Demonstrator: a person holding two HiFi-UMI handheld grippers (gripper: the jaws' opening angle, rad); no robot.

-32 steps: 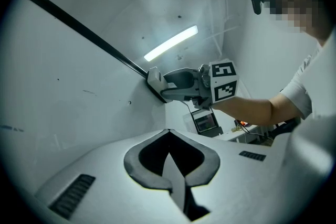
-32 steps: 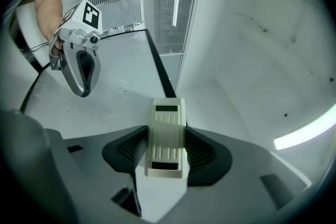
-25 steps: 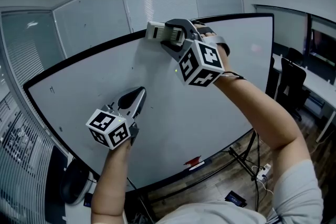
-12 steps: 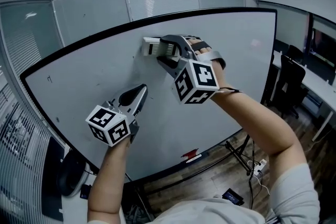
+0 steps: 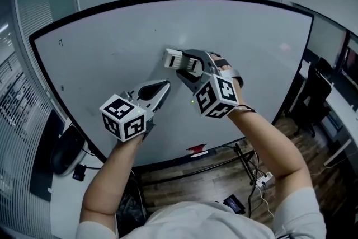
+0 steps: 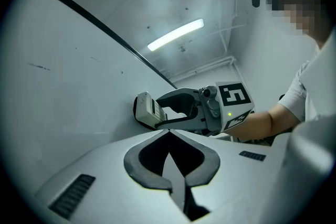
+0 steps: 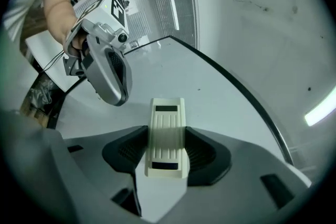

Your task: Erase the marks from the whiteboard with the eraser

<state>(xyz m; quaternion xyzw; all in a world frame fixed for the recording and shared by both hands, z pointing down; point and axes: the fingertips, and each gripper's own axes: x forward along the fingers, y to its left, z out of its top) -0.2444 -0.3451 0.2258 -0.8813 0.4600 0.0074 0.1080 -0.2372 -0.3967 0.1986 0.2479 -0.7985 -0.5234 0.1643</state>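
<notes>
A big whiteboard (image 5: 268,47) with a black frame fills the head view. My right gripper (image 5: 182,61) is shut on a cream eraser (image 5: 172,58), which is pressed flat against the middle of the board. In the right gripper view the eraser (image 7: 168,136) sits lengthwise between the dark pads. My left gripper (image 5: 164,87) hovers just below and left of it, shut and empty, with its tips close to the board. Small dark marks (image 5: 60,42) remain near the board's upper left, and faint specks (image 7: 257,6) show in the right gripper view.
A red item (image 5: 197,149) lies on the board's bottom ledge. The stand's legs and a power strip (image 5: 262,179) are on the wooden floor below. A black chair (image 5: 316,92) stands at the right and a dark rounded object (image 5: 67,148) at the left.
The right gripper has slid the eraser down from near the board's top edge to its middle. The left gripper has stayed just below it.
</notes>
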